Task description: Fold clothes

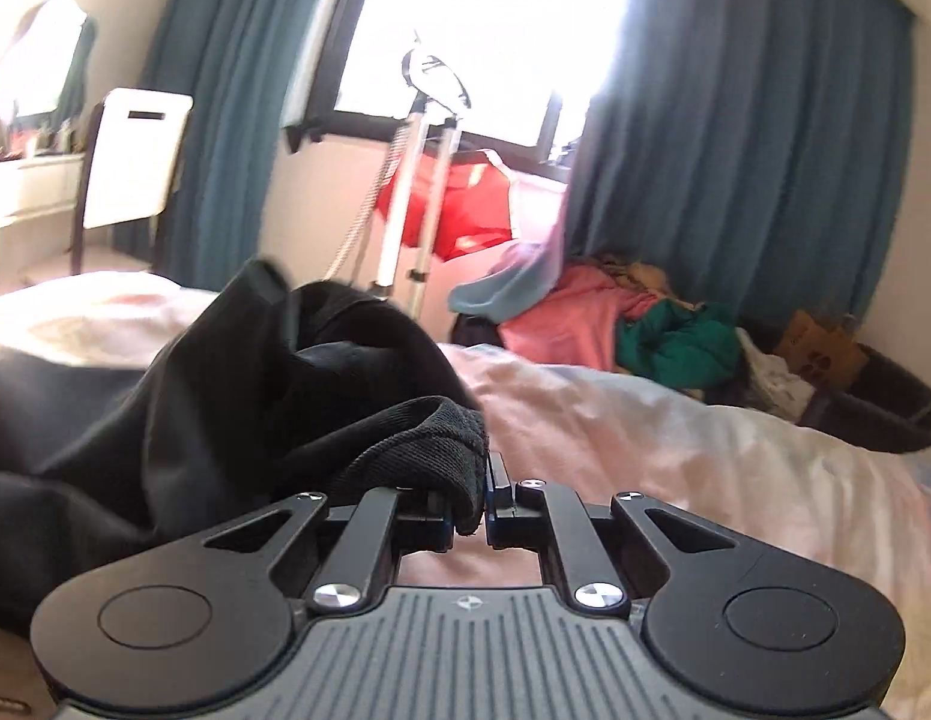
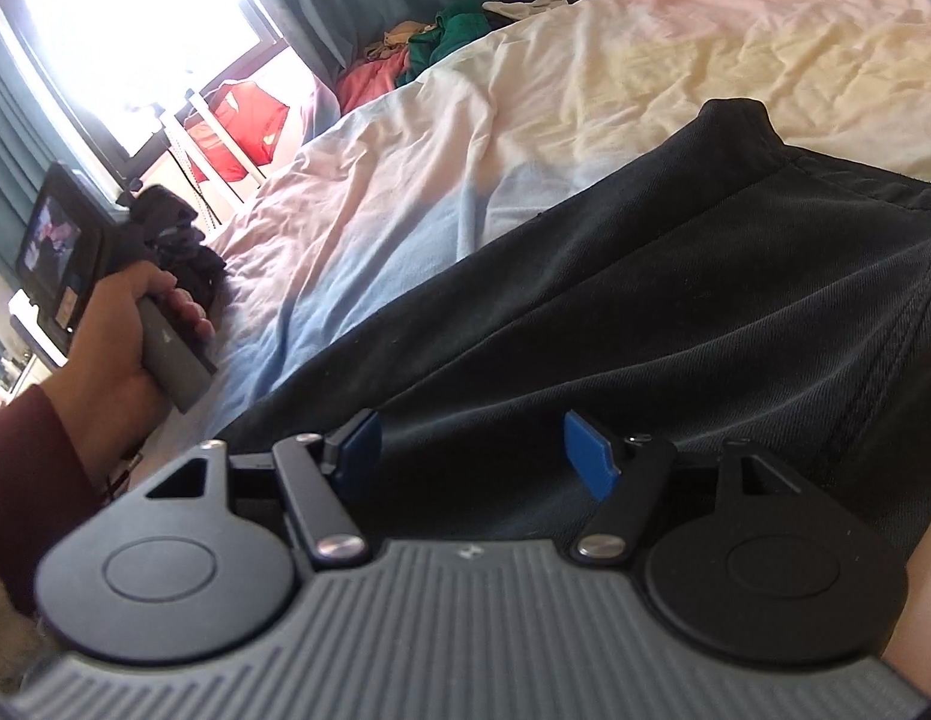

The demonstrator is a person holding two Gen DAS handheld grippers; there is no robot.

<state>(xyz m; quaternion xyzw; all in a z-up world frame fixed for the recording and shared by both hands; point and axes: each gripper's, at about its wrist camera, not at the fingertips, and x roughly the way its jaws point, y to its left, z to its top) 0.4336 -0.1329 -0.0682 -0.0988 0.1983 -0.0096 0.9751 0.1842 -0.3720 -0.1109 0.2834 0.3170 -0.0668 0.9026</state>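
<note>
The left gripper point(image 1: 484, 498) is pinched tight on a ribbed black cuff point(image 1: 441, 444), its jaws nearly meeting with the knit bunched over the left finger; only the left wrist view shows this grip close up. From the cuff the black garment point(image 1: 183, 396) rises in a loose heap to the left, over the bed point(image 1: 675, 444), and hides the bed's near left part. The right wrist view shows what the first cannot: the right gripper point(image 2: 471, 456) stands spread, blue pads point(image 2: 588, 453) well apart, hovering just over a flat stretch of the same garment point(image 2: 675, 312) with nothing between the jaws. Whether the pads touch the cloth cannot be told. That view also catches the person's left hand point(image 2: 129, 324) in a maroon sleeve point(image 2: 27, 468), gripping the other tool's handle far left of the garment, with dark cloth bunched at its tip. The bed sheet point(image 2: 525, 96) lies wrinkled, pale pink, blue and yellow, beyond the garment. Past the bed's far edge sits a pile of clothes point(image 1: 621, 324), pink, green and tan, with a dark basket point(image 1: 885, 414) and a cardboard box point(image 1: 819, 354) to its right. Behind the pile hang teal curtains point(image 1: 753, 120) round a glaring window point(image 1: 483, 18); a white stand point(image 1: 417, 180) and a red bag point(image 1: 465, 204) are below the window, and a white chair point(image 1: 135, 162) is far left.
</note>
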